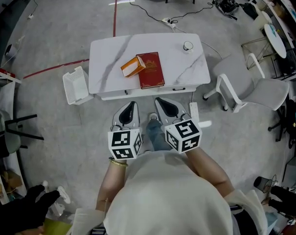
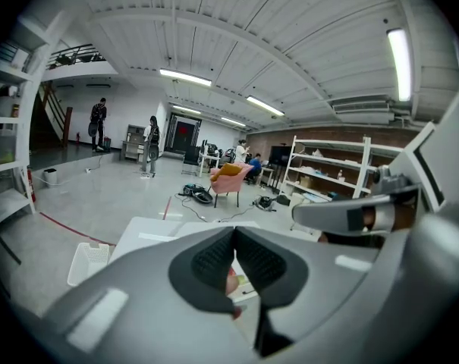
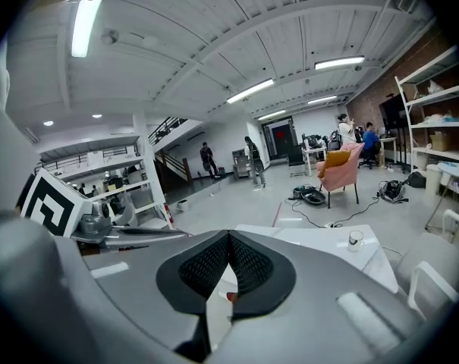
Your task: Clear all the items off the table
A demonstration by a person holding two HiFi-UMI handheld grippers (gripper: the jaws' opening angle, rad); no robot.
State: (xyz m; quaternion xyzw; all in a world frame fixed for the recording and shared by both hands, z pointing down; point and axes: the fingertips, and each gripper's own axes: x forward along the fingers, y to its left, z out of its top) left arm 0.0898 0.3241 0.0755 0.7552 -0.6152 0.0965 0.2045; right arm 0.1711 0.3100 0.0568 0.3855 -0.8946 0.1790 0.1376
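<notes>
A white marble-top table [image 1: 108, 58] stands ahead of me. A dark red book [image 1: 152, 71] lies on it, an orange box [image 1: 132, 66] rests against the book's left side, and a small glass cup [image 1: 188, 46] stands at the far right corner. My left gripper [image 1: 132, 105] and right gripper [image 1: 160, 101] hover side by side just short of the table's near edge, both shut and empty. In the left gripper view the left gripper [image 2: 234, 230] has its pads together. The right gripper [image 3: 228, 236] does too, with the cup [image 3: 355, 240] beyond it.
A white plastic basket [image 1: 77, 84] sits on the floor at the table's left end. A white chair [image 1: 258, 91] stands to the right, and a power strip [image 1: 193, 112] lies near the table's front right leg. Cables trail behind the table. People stand far off.
</notes>
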